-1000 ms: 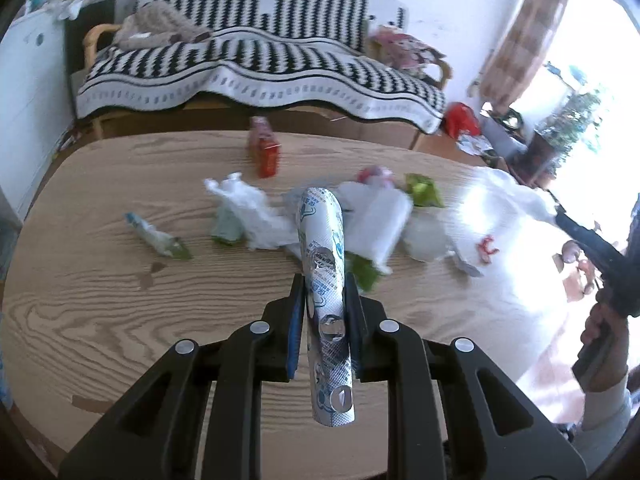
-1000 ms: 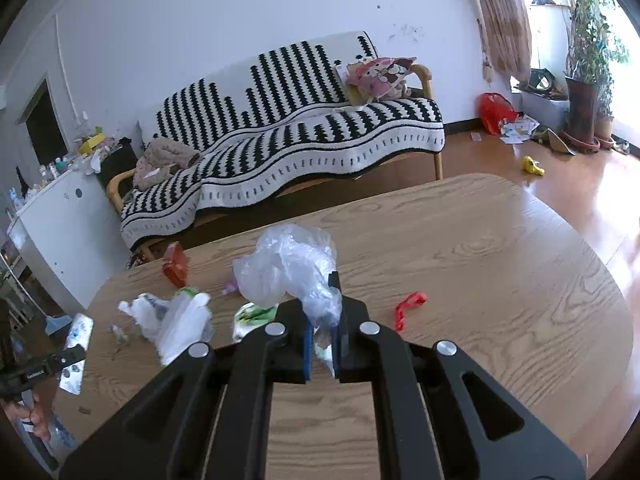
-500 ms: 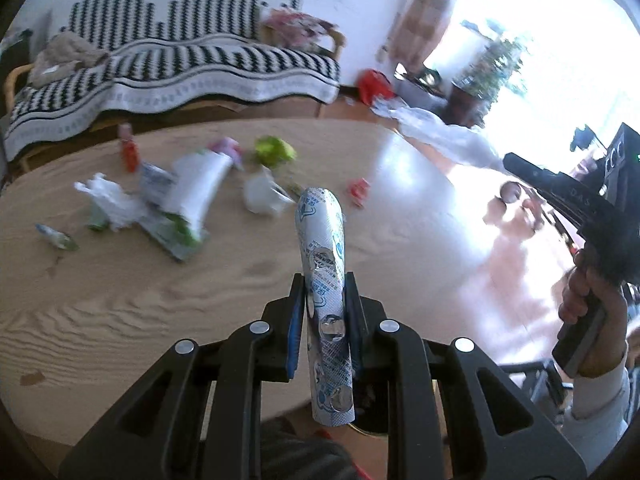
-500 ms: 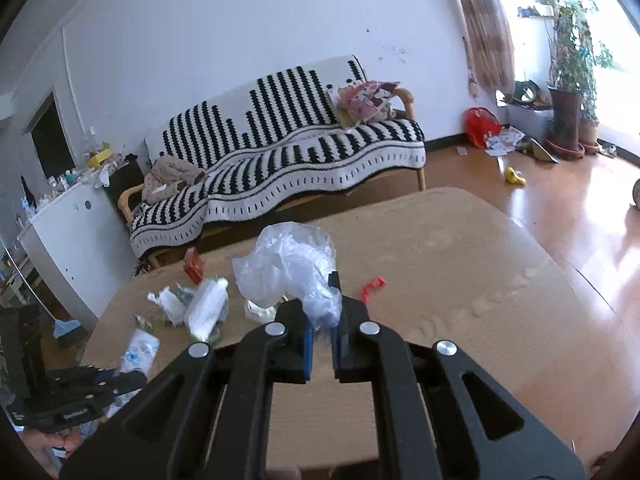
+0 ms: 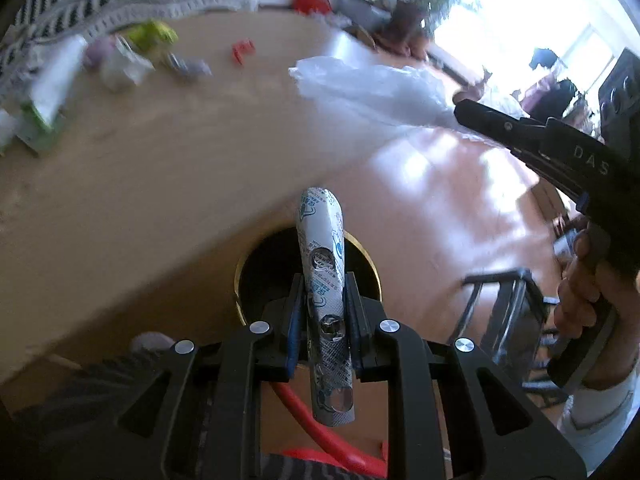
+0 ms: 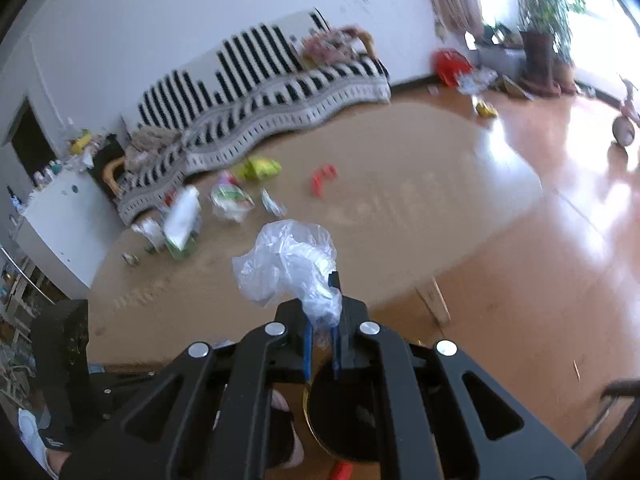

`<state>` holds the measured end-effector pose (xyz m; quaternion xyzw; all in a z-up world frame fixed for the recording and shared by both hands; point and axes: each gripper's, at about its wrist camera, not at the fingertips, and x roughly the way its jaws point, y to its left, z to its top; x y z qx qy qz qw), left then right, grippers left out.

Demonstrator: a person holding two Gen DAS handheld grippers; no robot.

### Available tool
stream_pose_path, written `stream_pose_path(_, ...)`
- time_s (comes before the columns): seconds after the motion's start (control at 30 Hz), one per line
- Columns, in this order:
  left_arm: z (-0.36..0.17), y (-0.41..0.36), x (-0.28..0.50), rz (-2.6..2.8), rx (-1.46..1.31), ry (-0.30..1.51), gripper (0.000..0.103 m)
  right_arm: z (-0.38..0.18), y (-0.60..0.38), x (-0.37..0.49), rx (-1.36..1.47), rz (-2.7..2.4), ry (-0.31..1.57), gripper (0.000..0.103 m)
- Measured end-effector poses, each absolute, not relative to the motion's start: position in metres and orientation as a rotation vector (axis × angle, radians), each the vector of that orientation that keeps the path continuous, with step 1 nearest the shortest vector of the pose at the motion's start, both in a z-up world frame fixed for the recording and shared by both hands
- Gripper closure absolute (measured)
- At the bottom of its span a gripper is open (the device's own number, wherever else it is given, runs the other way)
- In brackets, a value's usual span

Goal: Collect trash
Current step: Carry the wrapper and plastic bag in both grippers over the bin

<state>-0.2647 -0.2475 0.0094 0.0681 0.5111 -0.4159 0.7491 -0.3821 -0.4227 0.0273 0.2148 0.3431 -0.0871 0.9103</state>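
Note:
My left gripper (image 5: 322, 312) is shut on a silver pill blister strip (image 5: 325, 304), which sticks up between the pads. Right under it is a round black bin with a gold rim (image 5: 362, 256), on the floor beside the wooden table (image 5: 160, 160). My right gripper (image 6: 320, 344) is shut on a crumpled clear plastic bag (image 6: 288, 264); the same bin (image 6: 340, 420) lies below its fingers. In the left wrist view the right gripper (image 5: 464, 110) comes in from the right with the plastic bag (image 5: 372, 88) trailing from it. More trash lies on the far side of the table (image 6: 400, 208).
On the table lie a white and green carton (image 6: 182, 220), a clear cup (image 6: 230, 202), a yellow-green wrapper (image 6: 260, 168) and a red clip (image 6: 322, 178). A striped sofa (image 6: 260, 96) stands behind. A dark metal chair frame (image 5: 508, 320) stands on the floor at the right.
Both grippers swung away from the table top and down past its near edge, still holding the strip and the bag. The bin has come into view beneath them.

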Motion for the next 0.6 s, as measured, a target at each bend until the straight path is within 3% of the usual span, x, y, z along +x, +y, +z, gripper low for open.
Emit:
stream_pose_path(0.27, -0.061, -0.286, -0.264, -0.945, 0.232, 1.3, 0.084, -0.076, -0.429, -0.381, 0.58, -0.209, 0.918, 0.095)
stream_pose_path(0.6, -0.137, -0.331, -0.252, -0.904, 0.342, 1.402, 0.084, -0.154, -0.442, -0.38, 0.657, -0.257, 1.073, 0.095)
